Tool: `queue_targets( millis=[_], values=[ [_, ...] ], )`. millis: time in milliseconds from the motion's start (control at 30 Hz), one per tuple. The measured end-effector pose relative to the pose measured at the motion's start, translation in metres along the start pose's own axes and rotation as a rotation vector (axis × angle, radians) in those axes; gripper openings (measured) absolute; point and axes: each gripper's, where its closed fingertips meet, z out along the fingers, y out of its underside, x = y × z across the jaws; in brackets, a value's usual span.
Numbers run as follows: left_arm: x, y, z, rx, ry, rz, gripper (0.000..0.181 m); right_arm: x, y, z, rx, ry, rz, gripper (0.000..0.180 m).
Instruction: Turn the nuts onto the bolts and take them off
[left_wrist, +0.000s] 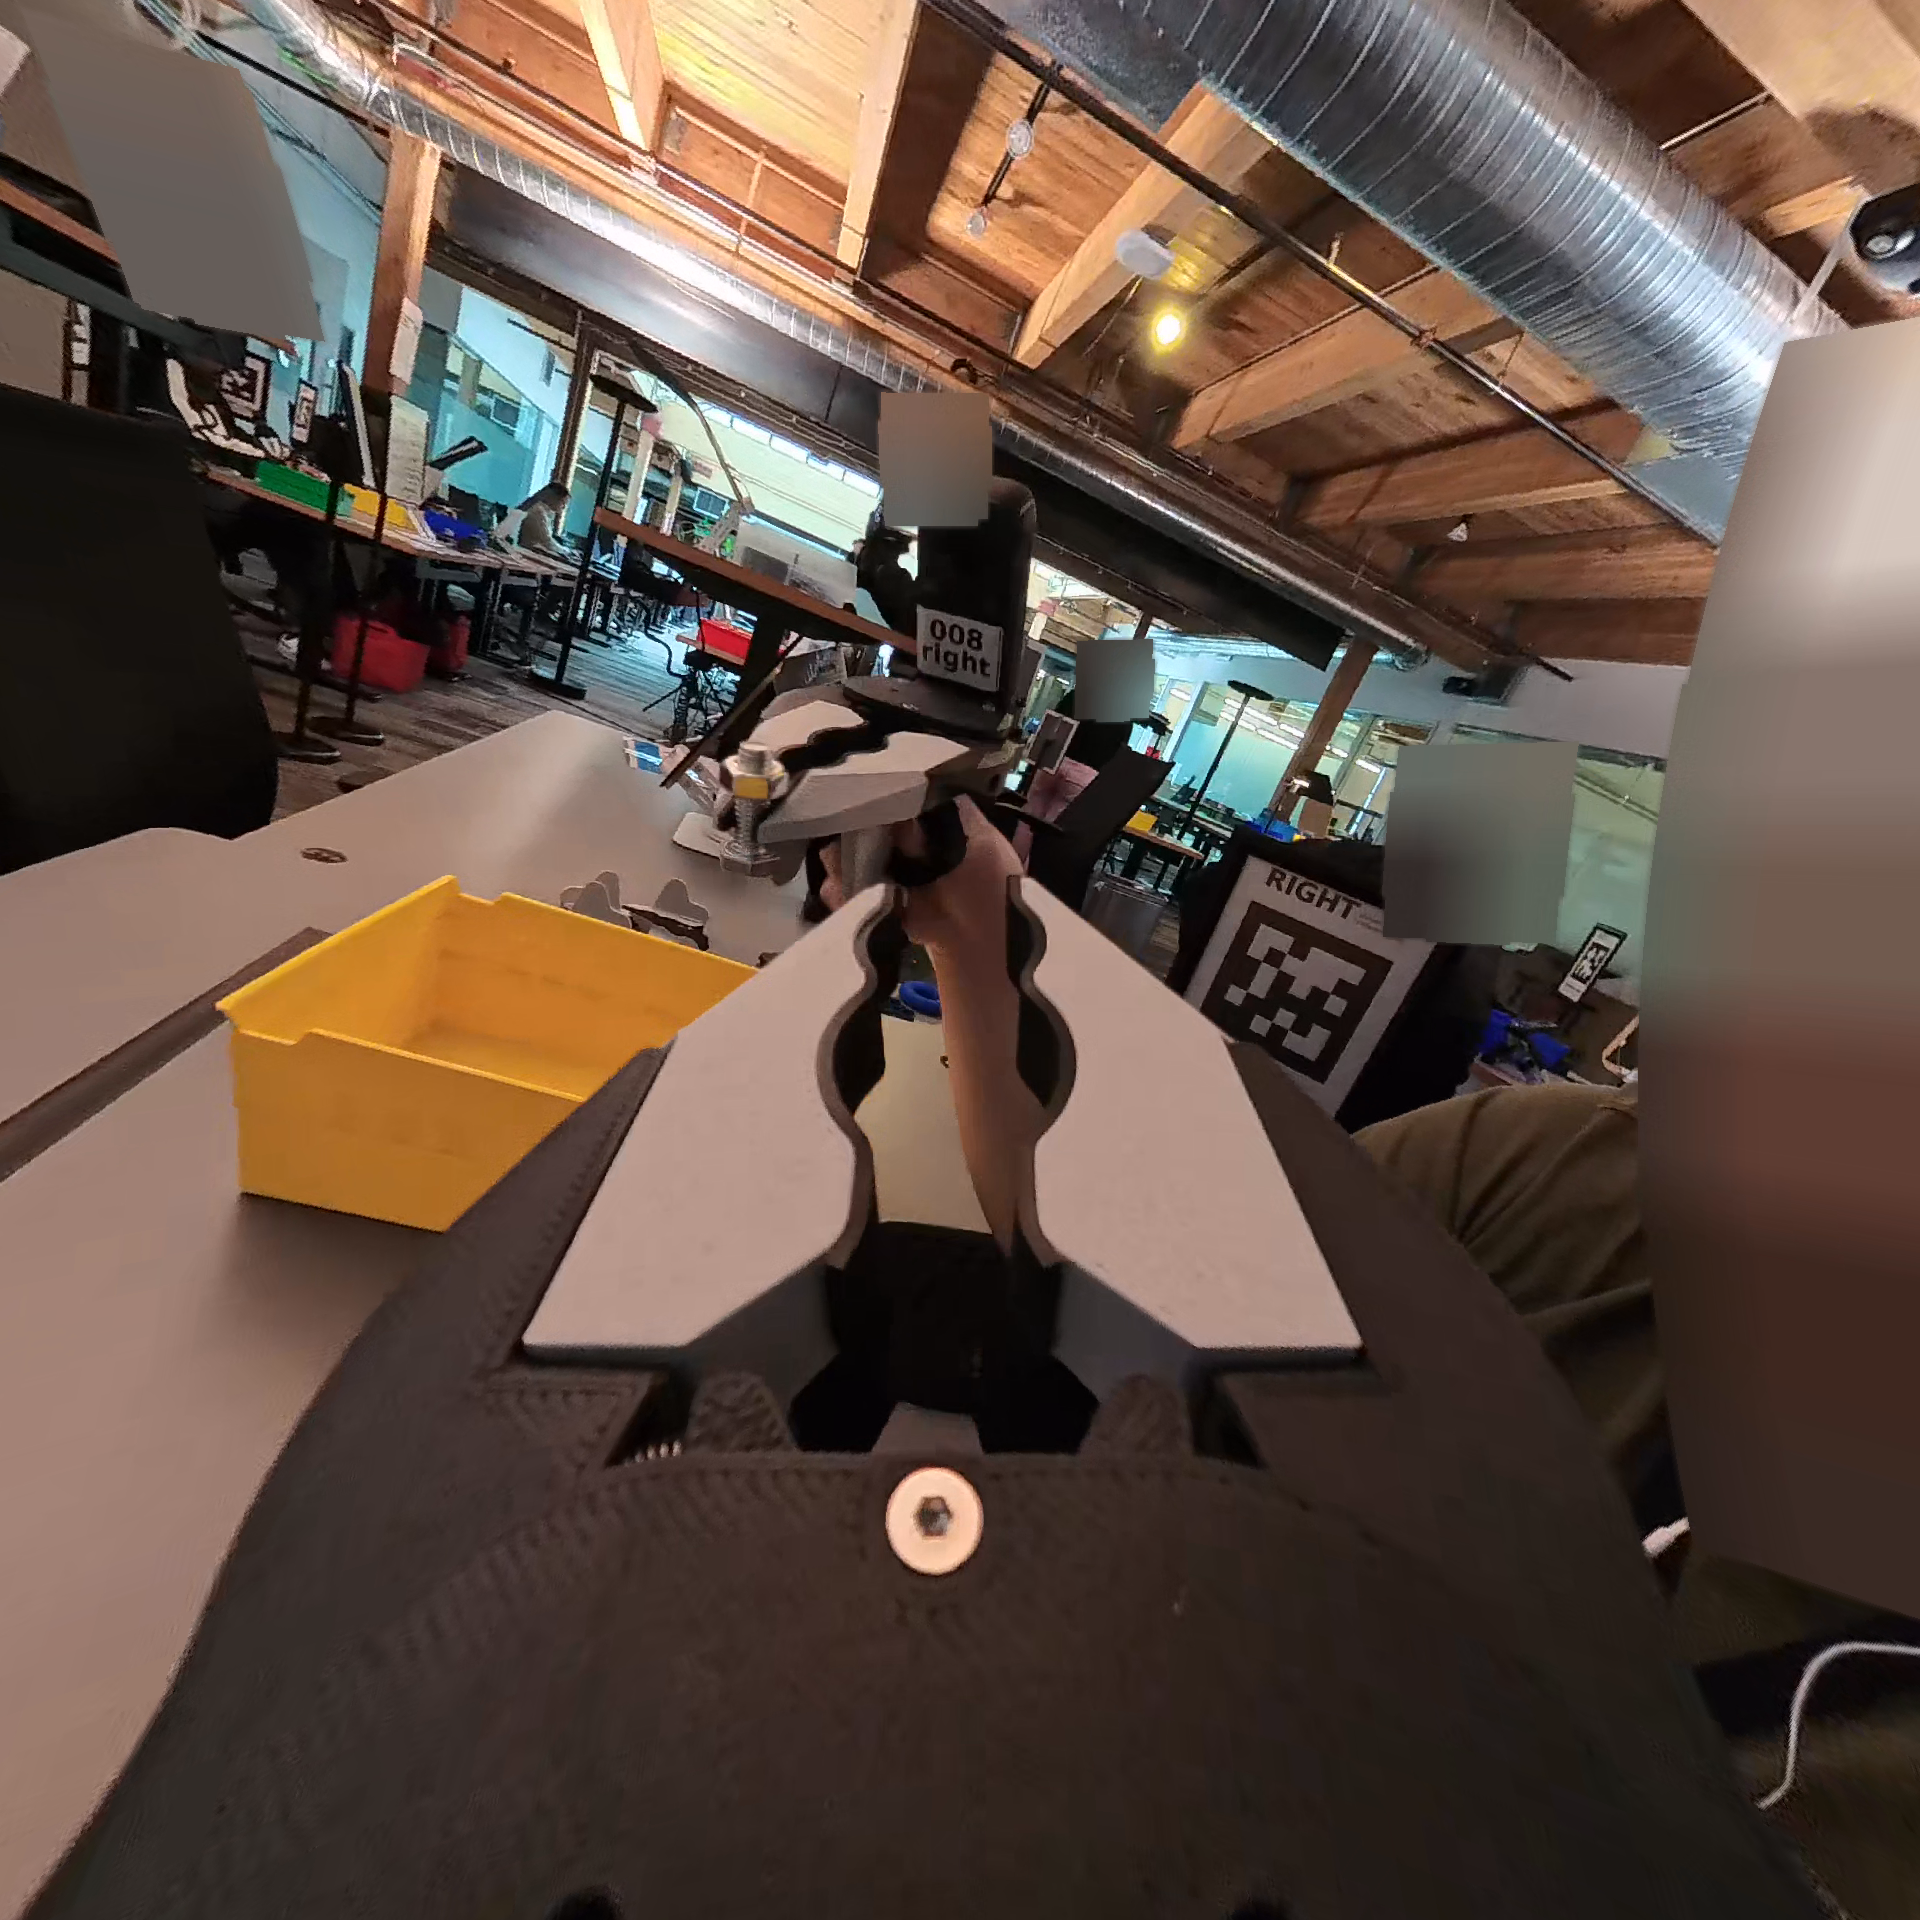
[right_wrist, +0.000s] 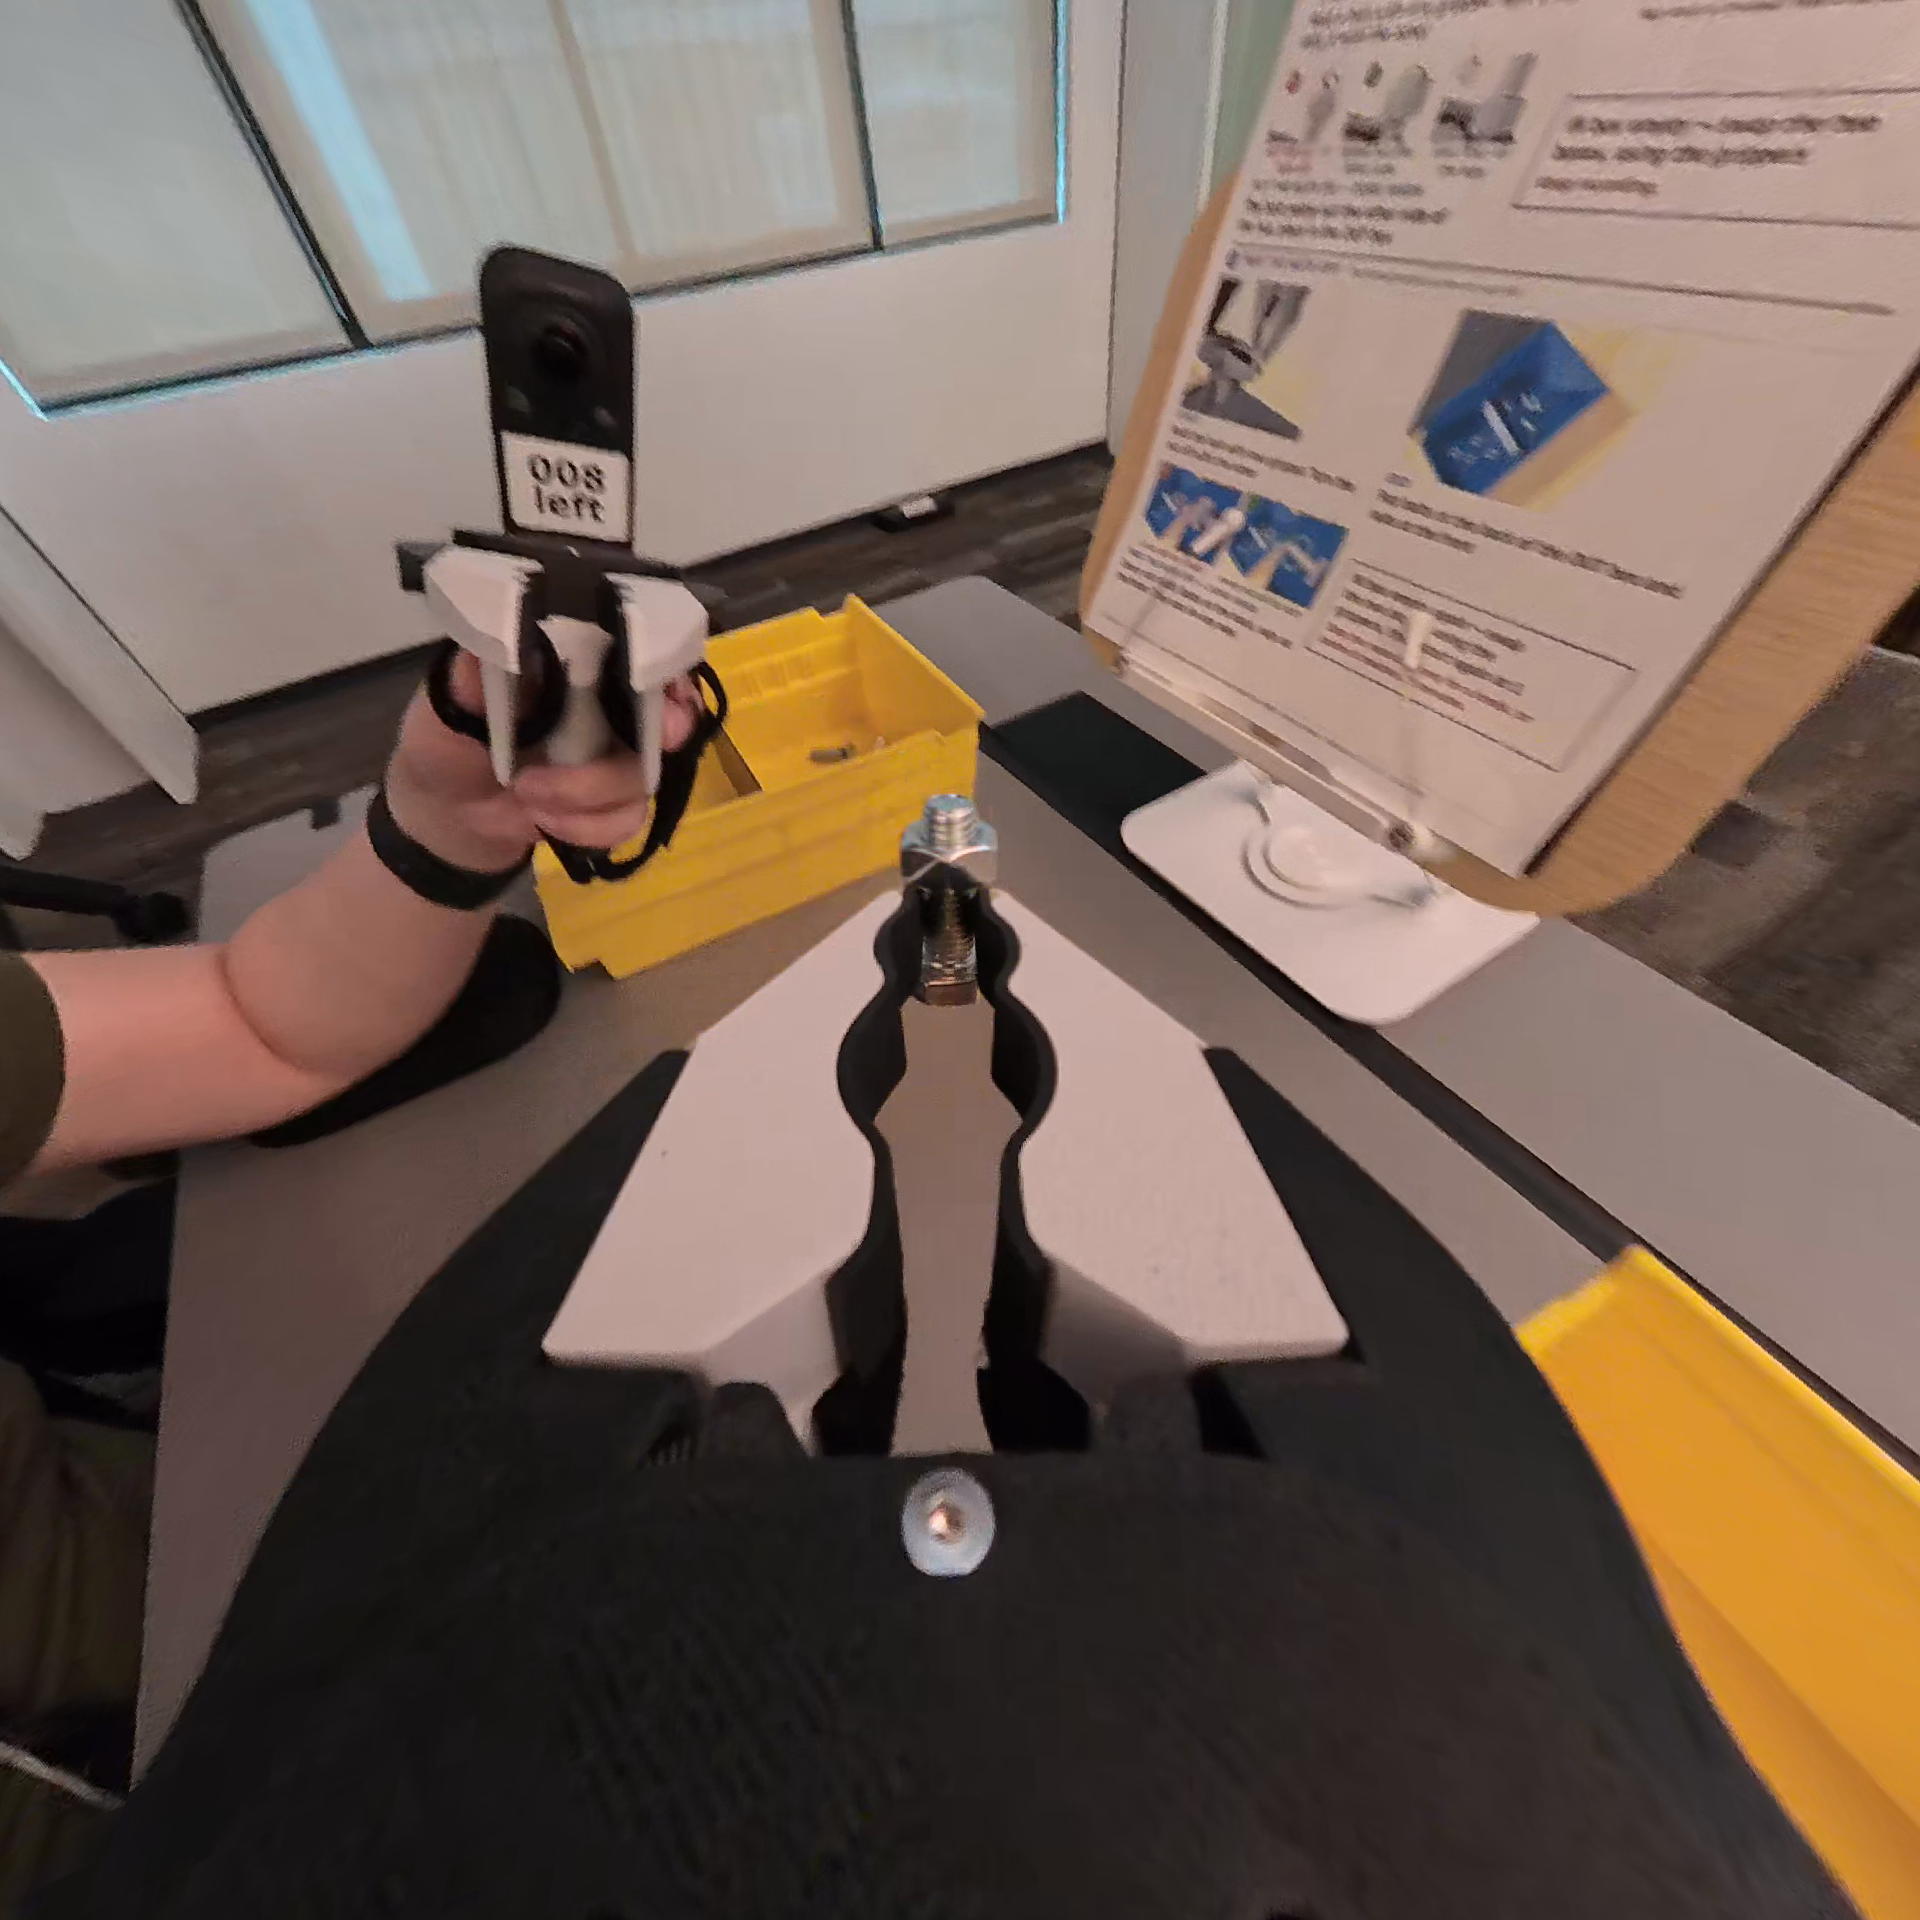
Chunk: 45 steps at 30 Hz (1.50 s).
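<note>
Right now the grey worktop (right_wrist: 1558, 1091) runs under both my tools, with a yellow bin (right_wrist: 831, 727) at 11 o'clock from my right gripper (right_wrist: 948, 940) and an instruction board (right_wrist: 1507, 416) on its stand at 2 o'clock. My right gripper is clamped on the bolt (right_wrist: 943, 951), holding its shank upright near the head, with the nut (right_wrist: 945, 854) threaded on close to the top end. My left gripper (left_wrist: 951, 935) hangs parted and empty, well apart from the bolt, at about 10 o'clock in the right wrist view. To do this well, I judge I should keep the bolt steady and square, bring the left tips level with the nut's flats, pinch lightly, and turn in short arcs without tilting
</note>
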Motion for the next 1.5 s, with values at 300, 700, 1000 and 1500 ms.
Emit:
queue_targets(
  millis=[300,700,1000,1500],
  values=[
    [-0.001,0.012,0.006,-0.078,-0.032,0.047,0.017,0.077,0.101,-0.079,-0.402,0.281,0.163,0.008],
    [0.003,0.013,0.007,-0.095,-0.039,0.061,0.017,0.141,0.231,-0.118,-0.759,0.442,0.548,0.008],
    [-0.003,0.013,0.005,-0.102,-0.065,0.057,0.017,0.147,0.239,-0.114,-0.781,0.448,0.557,0.008],
    [-0.005,0.018,0.007,-0.124,-0.077,0.059,0.017,0.150,0.247,-0.121,-0.787,0.470,0.597,0.008]
  ],
)
